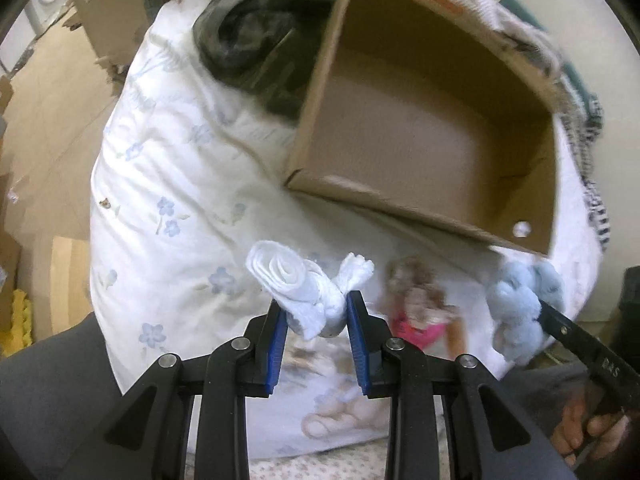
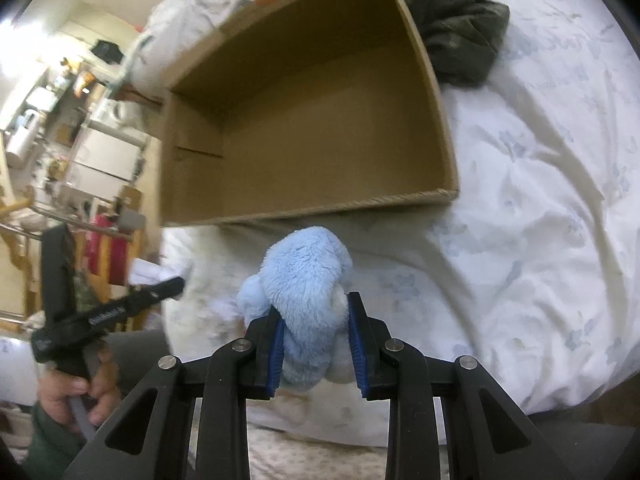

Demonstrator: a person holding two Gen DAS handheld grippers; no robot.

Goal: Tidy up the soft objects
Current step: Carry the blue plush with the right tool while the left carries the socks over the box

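Cardboard box (image 2: pixel 304 120) gapes empty ahead of both tongs: left tongs (image 1: pixel 316 316) grip a rolled white cloth (image 1: pixel 292 284), right tongs (image 2: pixel 316 344) clamp a blue plush toy (image 2: pixel 304 292), each probably awaiting a forward carry and drop.

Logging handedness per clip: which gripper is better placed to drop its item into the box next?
Probably the right gripper: its blue plush sits just before the cardboard box's near rim, opening centred ahead.

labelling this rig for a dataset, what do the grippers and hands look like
Both grippers, left and right, share one build: black angular linkage arms with silver round pivot pins and jaws lined with ribbed blue pads. Seen side-on, each carries small white lettering, too blurred to read. The bare hand meets a green sleeve.
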